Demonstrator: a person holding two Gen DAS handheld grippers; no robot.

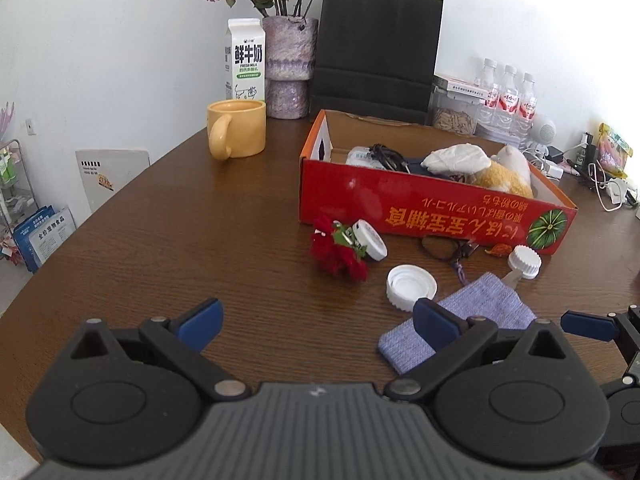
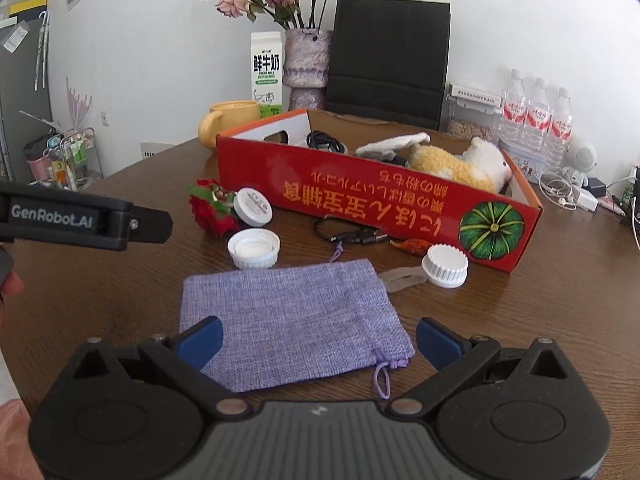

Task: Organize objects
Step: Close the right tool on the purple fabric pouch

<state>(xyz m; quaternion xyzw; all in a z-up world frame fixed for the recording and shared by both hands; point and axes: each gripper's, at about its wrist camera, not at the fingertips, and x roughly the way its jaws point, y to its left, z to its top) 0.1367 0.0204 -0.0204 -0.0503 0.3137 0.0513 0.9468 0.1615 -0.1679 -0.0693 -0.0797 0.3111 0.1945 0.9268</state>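
A red cardboard box (image 1: 400, 210) (image 2: 360, 200) sits on the brown table, holding a plush toy (image 2: 460, 166), a cable and a white cloth. In front of it lie a red fabric rose (image 1: 340, 256) (image 2: 210, 210), a white round tin (image 1: 370, 238) (image 2: 253, 207), a white lid (image 1: 411, 286) (image 2: 254, 248), a ribbed white cap (image 1: 525, 261) (image 2: 445, 266), a dark cord (image 2: 348, 236) and a lilac drawstring pouch (image 1: 464, 320) (image 2: 292, 320). My left gripper (image 1: 318, 322) is open over bare table, left of the pouch. My right gripper (image 2: 318, 342) is open, its fingers straddling the pouch's near edge.
At the back stand a yellow mug (image 1: 236, 128), a milk carton (image 1: 245, 60), a vase of dried roses (image 1: 288, 64), a black paper bag (image 1: 376, 48) and water bottles (image 1: 506, 96). Chargers and cables (image 1: 580, 168) clutter the far right. The table's curved edge runs along the left.
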